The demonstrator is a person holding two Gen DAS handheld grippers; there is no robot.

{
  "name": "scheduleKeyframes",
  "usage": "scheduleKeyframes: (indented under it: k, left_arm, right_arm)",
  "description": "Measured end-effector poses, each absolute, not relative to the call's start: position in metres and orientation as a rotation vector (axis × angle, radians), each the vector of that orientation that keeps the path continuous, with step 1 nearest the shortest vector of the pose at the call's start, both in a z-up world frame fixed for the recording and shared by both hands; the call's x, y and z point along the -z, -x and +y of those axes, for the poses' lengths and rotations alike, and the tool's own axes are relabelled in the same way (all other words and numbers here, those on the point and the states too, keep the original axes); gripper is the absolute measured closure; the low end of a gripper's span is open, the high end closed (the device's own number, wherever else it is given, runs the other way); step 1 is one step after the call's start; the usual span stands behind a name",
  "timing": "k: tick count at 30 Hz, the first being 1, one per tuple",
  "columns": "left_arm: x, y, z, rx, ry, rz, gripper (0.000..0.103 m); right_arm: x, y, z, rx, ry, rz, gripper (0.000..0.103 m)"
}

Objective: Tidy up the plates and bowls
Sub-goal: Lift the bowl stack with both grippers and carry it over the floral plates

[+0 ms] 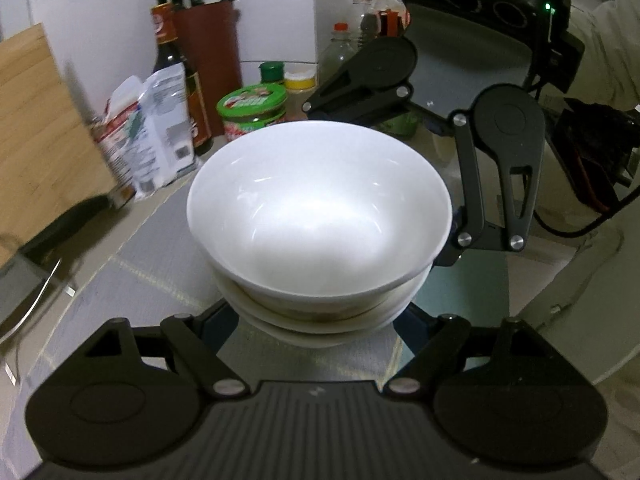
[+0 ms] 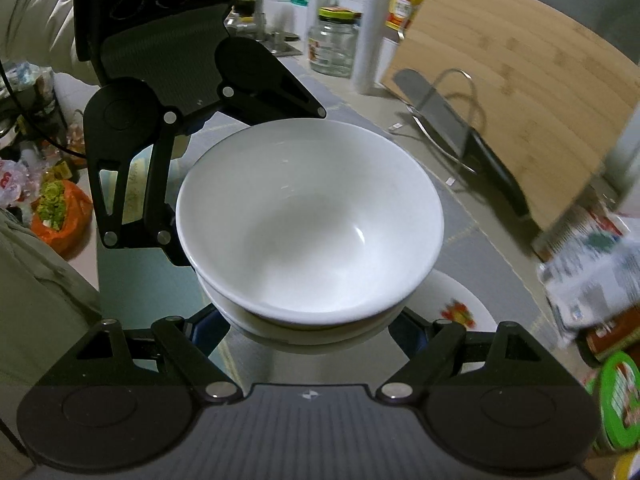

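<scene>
A stack of white bowls (image 1: 320,216) (image 2: 308,224) hangs above the counter between both grippers. My left gripper (image 1: 316,332) reaches in from the near side in the left wrist view. Its blue pads (image 1: 216,328) press on the lower bowls from either side. My right gripper (image 2: 312,328) clamps the same stack from the opposite side, and it shows across the bowls as the right gripper (image 1: 376,180). The left gripper (image 2: 250,184) appears likewise in the right wrist view. A white plate with a flower print (image 2: 460,312) lies on the counter below the stack.
A wooden cutting board (image 2: 520,92) leans upright with a knife (image 2: 460,136) and a wire rack in front of it. Sauce bottles (image 1: 172,68), a green-lidded tub (image 1: 252,108), a printed bag (image 1: 148,132) and a glass jar (image 2: 332,40) crowd the counter's back. A light sleeve (image 2: 32,20) shows.
</scene>
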State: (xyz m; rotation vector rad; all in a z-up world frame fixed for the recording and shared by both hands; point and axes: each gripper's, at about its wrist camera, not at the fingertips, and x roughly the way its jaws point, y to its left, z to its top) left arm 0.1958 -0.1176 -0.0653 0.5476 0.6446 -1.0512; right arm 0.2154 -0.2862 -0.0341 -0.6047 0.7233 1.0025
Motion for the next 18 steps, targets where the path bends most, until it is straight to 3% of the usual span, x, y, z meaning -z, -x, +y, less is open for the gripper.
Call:
scheduleKeyframes:
  k: [18]
  left_arm:
    - [0.085, -0.239, -0.177, 1.113, -0.573, 0.676, 0.020]
  right_arm:
    - [0.053, -0.244, -0.344, -0.931, 0.584, 0.772, 0.014]
